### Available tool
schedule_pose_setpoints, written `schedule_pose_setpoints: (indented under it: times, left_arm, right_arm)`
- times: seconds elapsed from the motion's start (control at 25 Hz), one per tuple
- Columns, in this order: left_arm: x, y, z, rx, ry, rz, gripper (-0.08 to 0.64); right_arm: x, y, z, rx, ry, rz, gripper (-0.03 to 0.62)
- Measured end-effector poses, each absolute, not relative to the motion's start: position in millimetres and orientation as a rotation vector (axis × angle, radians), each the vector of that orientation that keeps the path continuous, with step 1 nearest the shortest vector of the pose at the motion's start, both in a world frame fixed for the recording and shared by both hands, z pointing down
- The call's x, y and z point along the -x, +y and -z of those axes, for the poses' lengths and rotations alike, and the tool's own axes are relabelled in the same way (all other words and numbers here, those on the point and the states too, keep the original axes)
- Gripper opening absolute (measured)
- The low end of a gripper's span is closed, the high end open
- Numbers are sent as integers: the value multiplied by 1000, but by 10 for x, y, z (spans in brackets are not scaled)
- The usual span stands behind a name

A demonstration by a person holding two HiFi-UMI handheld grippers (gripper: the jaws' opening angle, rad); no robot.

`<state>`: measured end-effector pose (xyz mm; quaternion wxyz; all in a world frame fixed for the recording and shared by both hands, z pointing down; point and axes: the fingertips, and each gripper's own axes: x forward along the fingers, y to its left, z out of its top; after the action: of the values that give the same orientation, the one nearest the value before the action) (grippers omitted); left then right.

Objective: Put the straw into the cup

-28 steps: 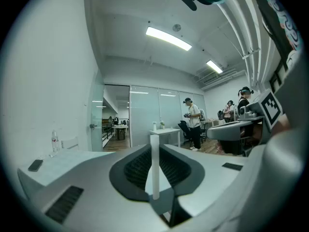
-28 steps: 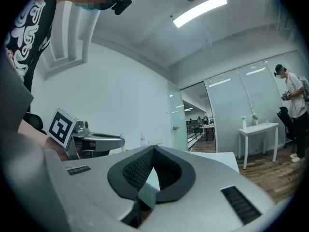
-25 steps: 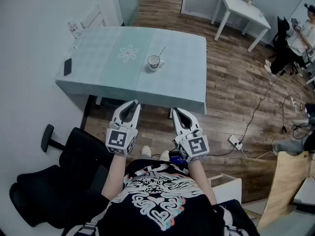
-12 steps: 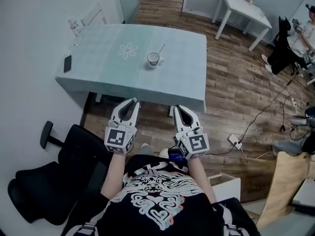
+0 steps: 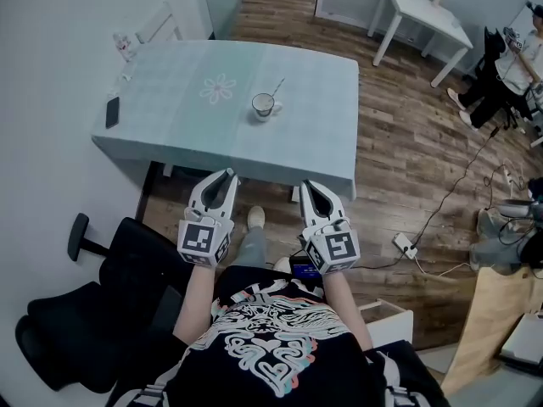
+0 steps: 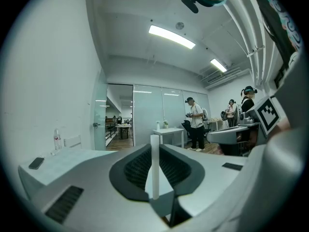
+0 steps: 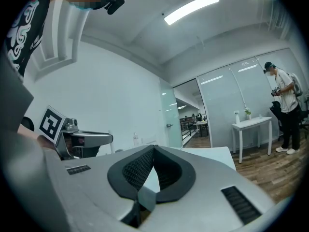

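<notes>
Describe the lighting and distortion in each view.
Head view: flat, even light, fisheye warp toward the edges. Left gripper view: ceiling light blown out, black vignette, straw sharp between the jaws. Right gripper view: same vignette, ceiling strip glaring.

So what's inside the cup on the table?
A thin stick stands in the cup, leaning out over its rim. Its lower end is hidden inside, and I can't tell if there's any drink.
</notes>
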<state>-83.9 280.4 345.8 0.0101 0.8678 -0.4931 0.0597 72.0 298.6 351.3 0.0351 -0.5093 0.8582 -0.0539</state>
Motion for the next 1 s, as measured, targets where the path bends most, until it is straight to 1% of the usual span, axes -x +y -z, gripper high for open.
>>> schedule_pose_setpoints:
  times: [0.2, 0.48, 1.0]
  left_arm:
    - [845, 2377, -3531, -2690, -1524, -168, 74]
    - [824, 1490, -3587, -2707, -1467, -148, 74]
    - [1106, -62, -3693, -2728, -1343, -157, 72]
  right_arm:
    - [-710, 2561, -3595, 1582, 2651, 184, 17]
    - [-579, 1646, -3655, 1581, 2675, 198, 17]
    - [-92, 28, -3898, 1609, 2706, 299, 17]
